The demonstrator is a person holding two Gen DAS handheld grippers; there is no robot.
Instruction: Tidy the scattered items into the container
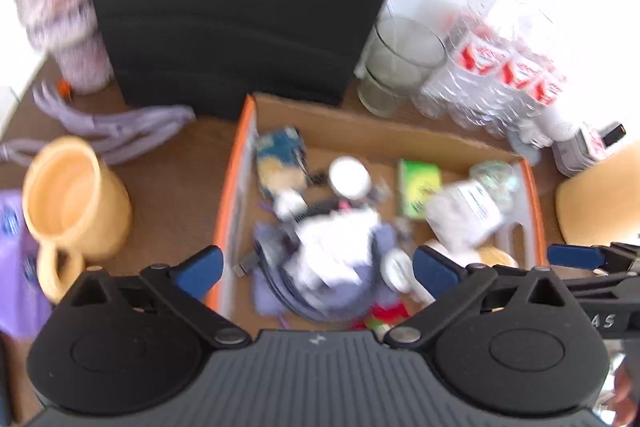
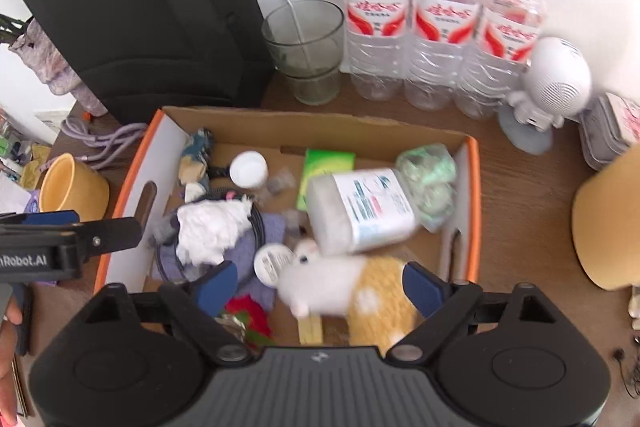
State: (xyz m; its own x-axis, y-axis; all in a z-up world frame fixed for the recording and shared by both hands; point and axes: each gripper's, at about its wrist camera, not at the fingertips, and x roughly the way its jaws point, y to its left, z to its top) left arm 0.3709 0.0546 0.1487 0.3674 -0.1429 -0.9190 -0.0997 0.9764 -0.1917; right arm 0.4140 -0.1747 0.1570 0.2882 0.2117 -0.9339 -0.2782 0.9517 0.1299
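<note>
An orange-rimmed cardboard box [image 2: 312, 125] on the brown table holds several items: a white crumpled tissue [image 2: 212, 227], a white tub [image 2: 362, 213], a green packet [image 2: 326, 161], a white jar [image 2: 249, 169] and a white-and-yellow plush animal [image 2: 352, 291]. My right gripper [image 2: 320, 287] is open over the box's near end, with the plush between its fingers, untouched by the pads. My left gripper [image 1: 316, 267] is open and empty above the box [image 1: 360, 131], over the tissue [image 1: 340, 247]. The left view is blurred.
A yellow mug [image 1: 76, 203] and purple cable [image 1: 120, 127] lie left of the box. A black case [image 2: 152, 11], a glass [image 2: 308, 51], three water bottles [image 2: 440, 27] and a white figurine [image 2: 552, 87] stand behind it. A tan object [image 2: 608, 223] sits right.
</note>
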